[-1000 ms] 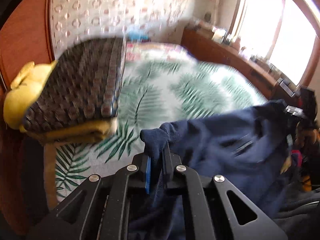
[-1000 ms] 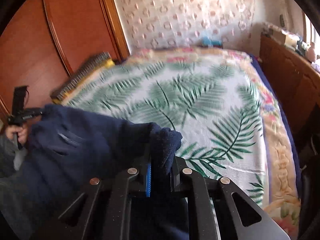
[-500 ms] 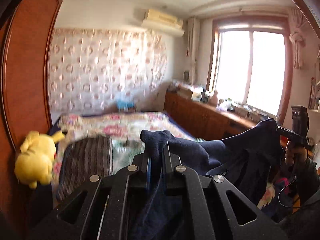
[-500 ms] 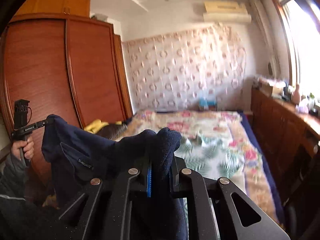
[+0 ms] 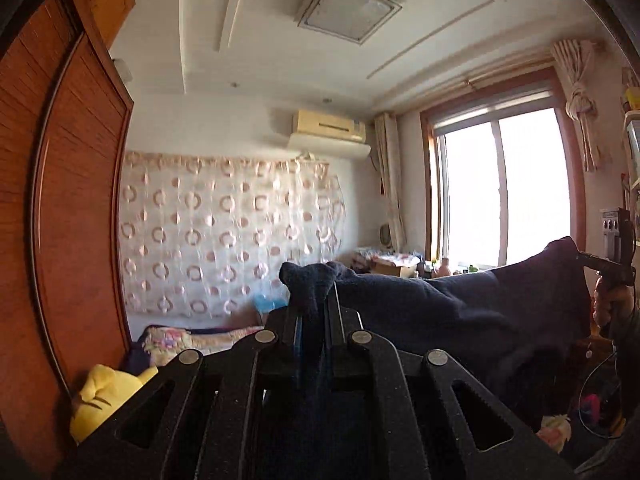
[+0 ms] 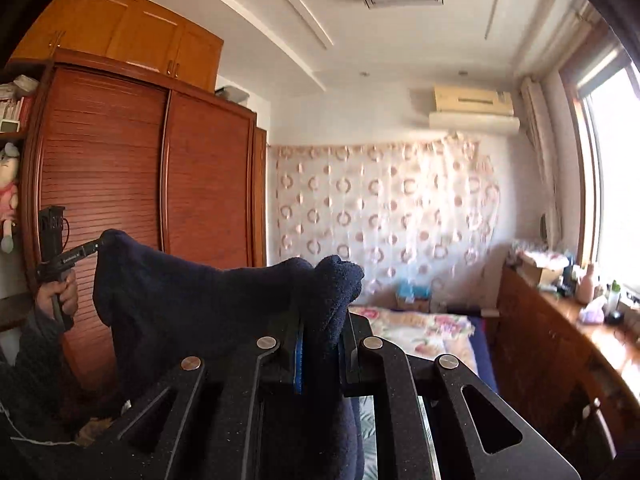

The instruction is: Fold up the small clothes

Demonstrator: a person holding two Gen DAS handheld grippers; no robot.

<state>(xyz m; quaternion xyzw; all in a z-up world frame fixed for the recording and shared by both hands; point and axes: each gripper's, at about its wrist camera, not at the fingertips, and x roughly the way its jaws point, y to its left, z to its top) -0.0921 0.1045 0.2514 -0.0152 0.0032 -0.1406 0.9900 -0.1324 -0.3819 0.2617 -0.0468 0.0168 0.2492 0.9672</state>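
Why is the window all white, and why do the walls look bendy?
Left wrist view: the window is blown out by daylight, so nothing outside shows; the wardrobe edge bows because the fisheye lens curves straight lines. Right wrist view: the window glares white too, the wardrobe curves, and the navy garment looks dark, its folds hard to make out.

garment stretched between both grippers — wardrobe left, window right, bed ahead

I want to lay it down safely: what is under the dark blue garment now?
The navy garment hangs between both tools, left tool and right tool. It covers what lies directly beneath; only the bed's far end shows.
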